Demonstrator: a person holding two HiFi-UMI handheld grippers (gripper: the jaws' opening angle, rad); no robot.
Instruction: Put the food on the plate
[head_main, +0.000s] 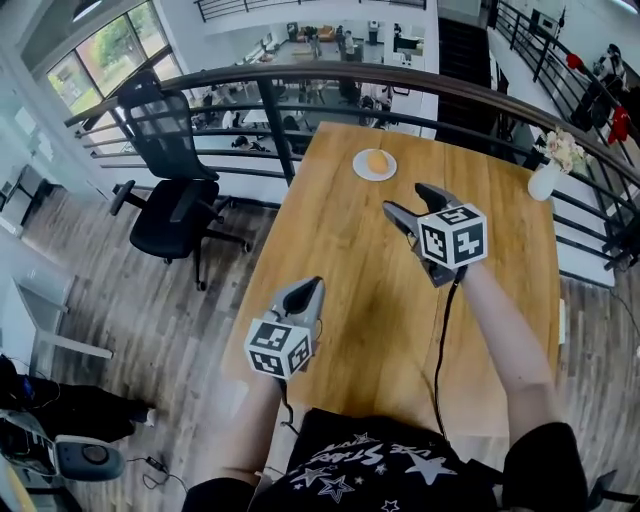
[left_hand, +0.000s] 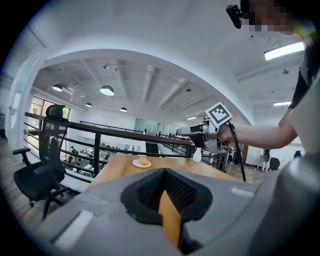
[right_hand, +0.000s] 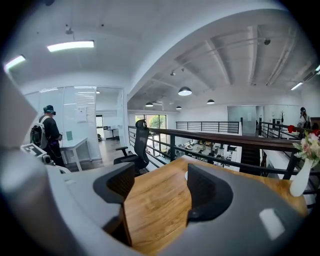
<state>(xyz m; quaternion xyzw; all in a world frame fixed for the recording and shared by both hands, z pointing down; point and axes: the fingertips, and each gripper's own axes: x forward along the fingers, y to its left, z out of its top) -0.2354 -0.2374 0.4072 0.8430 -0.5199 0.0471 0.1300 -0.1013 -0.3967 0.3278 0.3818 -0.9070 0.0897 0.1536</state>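
A round orange-brown piece of food (head_main: 376, 161) lies on a small white plate (head_main: 362, 170) near the far edge of the wooden table (head_main: 340, 270). My right gripper (head_main: 403, 198) hovers just short of the plate and a little to its right, jaws open with nothing between them. In the right gripper view the gripper (right_hand: 160, 182) shows only bare wood between its pads, and the plate (right_hand: 186, 175) peeps out beside the right jaw. My left gripper (head_main: 305, 290) hangs shut and empty over the near left of the table. From the left gripper view (left_hand: 164, 172), the food (left_hand: 144, 160) sits far ahead.
A white vase with flowers (head_main: 548, 172) stands at the table's far right corner. A dark railing (head_main: 300, 85) runs behind the table. A black office chair (head_main: 170, 190) stands on the floor to the left. A person (right_hand: 47, 132) stands far off in the right gripper view.
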